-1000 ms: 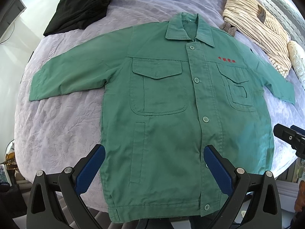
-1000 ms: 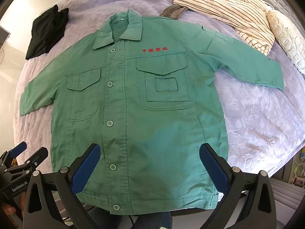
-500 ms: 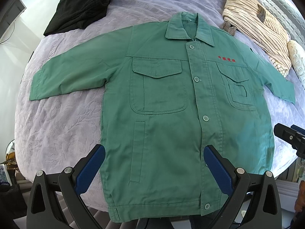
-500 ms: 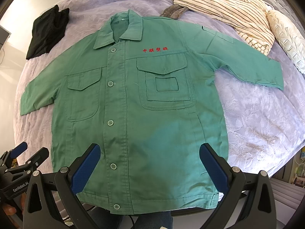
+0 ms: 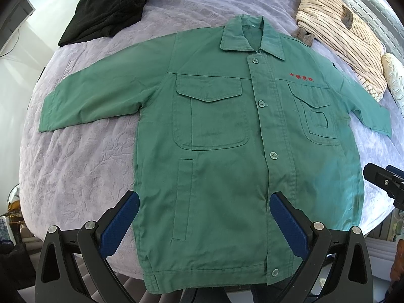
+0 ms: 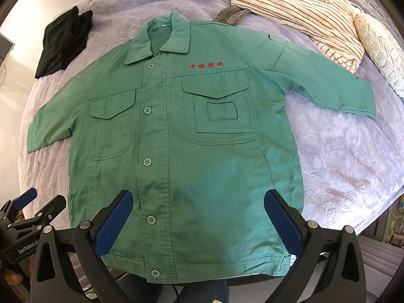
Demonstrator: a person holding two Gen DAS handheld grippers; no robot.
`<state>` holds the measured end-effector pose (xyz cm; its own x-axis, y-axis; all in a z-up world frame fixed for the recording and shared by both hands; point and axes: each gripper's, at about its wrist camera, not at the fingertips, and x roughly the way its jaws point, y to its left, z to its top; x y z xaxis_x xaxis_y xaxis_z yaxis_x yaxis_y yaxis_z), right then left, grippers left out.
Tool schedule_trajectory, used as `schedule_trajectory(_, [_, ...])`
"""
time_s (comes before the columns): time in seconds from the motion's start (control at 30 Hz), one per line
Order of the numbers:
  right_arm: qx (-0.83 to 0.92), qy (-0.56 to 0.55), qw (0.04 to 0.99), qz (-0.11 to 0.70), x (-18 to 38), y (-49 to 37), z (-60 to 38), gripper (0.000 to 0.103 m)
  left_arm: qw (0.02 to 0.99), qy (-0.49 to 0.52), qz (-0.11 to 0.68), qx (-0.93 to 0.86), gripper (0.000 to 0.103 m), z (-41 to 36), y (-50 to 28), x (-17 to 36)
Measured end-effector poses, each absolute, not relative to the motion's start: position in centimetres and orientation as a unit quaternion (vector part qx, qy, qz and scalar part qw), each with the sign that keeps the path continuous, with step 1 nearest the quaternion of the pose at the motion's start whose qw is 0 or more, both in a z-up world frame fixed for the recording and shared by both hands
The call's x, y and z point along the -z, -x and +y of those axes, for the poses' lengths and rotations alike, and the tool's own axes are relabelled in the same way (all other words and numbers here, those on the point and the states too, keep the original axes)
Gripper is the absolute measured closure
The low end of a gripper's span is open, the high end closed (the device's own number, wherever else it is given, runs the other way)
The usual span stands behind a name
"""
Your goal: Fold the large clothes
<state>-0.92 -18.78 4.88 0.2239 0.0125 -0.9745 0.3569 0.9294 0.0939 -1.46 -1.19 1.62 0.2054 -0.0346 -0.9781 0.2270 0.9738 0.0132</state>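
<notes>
A green buttoned work jacket [image 5: 222, 136] with red characters on the chest lies flat, front up, on a lavender bed; it also shows in the right wrist view [image 6: 176, 139]. Both sleeves are spread out sideways and the hem hangs at the near edge. My left gripper [image 5: 204, 202] is open and empty, above the jacket's lower left half. My right gripper [image 6: 198, 202] is open and empty, above its lower right half. Each gripper shows at the edge of the other's view.
A folded black garment [image 5: 106, 7] lies at the far left of the lavender bedspread [image 5: 75, 166]. A cream striped garment [image 6: 298, 7] and a pale pillow [image 6: 383, 50] lie at the far right. The bed's near edge runs just under the grippers.
Both views have shifted only very slightly; the jacket and both open grippers stay as they were.
</notes>
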Motion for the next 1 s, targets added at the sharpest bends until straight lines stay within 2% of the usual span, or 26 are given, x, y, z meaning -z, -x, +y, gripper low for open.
schedule_trajectory(1.0, [0.112,-0.151,0.762,0.619,-4.2,0.5,-18.7,0.0,0.764,-0.068,0.635,0.093,0.0,-1.1,0.8,-0.4])
